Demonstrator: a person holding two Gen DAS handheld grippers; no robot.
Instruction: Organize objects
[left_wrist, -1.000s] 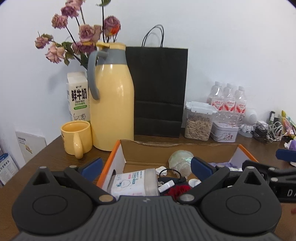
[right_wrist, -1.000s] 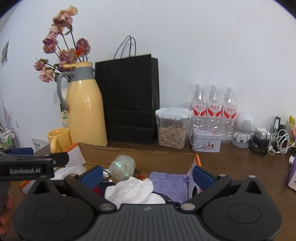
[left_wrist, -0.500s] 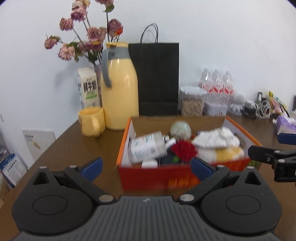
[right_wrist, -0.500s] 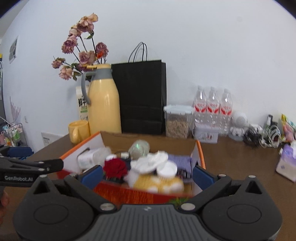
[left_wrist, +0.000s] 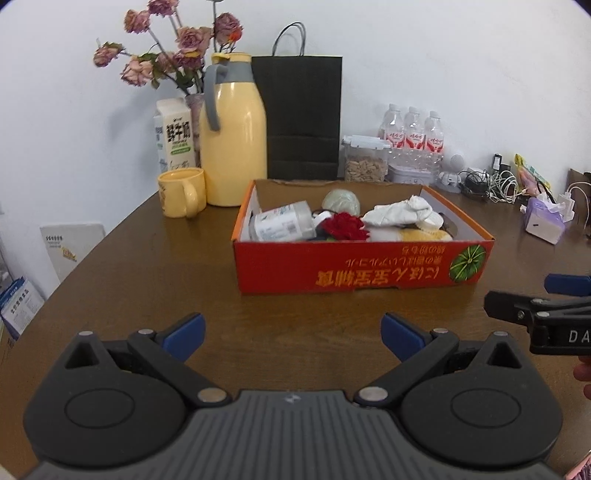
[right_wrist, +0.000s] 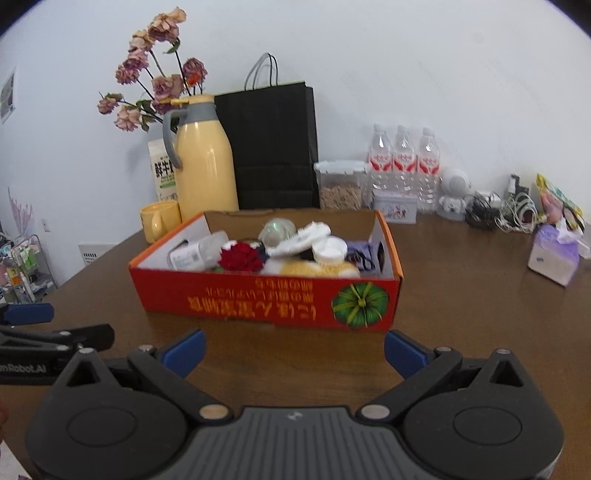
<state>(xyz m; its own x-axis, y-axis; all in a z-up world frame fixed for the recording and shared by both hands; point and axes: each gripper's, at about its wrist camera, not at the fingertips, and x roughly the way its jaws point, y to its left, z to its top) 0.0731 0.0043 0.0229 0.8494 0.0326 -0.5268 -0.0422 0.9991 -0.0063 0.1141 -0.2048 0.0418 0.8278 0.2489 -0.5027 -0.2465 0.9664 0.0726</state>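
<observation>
Left gripper (left_wrist: 291, 334) level above the near part of the brown table (left_wrist: 147, 280), pointing at the red cardboard box (left_wrist: 364, 264); jaws spread wide, nothing between the blue fingertips (left_wrist: 184, 330). Right gripper (right_wrist: 293, 350) in the same attitude just beside it, jaws likewise wide and empty; each appears at the edge of the other's view. Part of a hand (left_wrist: 583, 373) shows at the right margin of the left wrist view.

The box stands open-topped near the middle of the table, its printed long side, text inverted, facing both grippers, with bare wood between it and the fingertips. Contents, heaped to the rim: a clear bottle (left_wrist: 284, 223) lying on its side at the left end, a red rose (left_wrist: 343, 227) by the front wall, a pale round object (left_wrist: 340, 201) towards the back wall, white cloth (left_wrist: 399, 212) over a yellow item (left_wrist: 421, 234), and purple fabric (right_wrist: 360, 251) at the right end.

Along the far edge against the wall: yellow mug (left_wrist: 181, 192), milk carton (left_wrist: 173, 136), yellow thermos (left_wrist: 234, 136), dried flowers (left_wrist: 177, 55), black paper bag (left_wrist: 301, 114), lidded container (left_wrist: 365, 162), three water bottles (left_wrist: 412, 133), tangled cables (left_wrist: 491, 182). A tissue pack (left_wrist: 545, 221) lies near the right edge. Open tabletop left of the box reaches the curved left edge; open surface also lies between the box and the tissue pack.
</observation>
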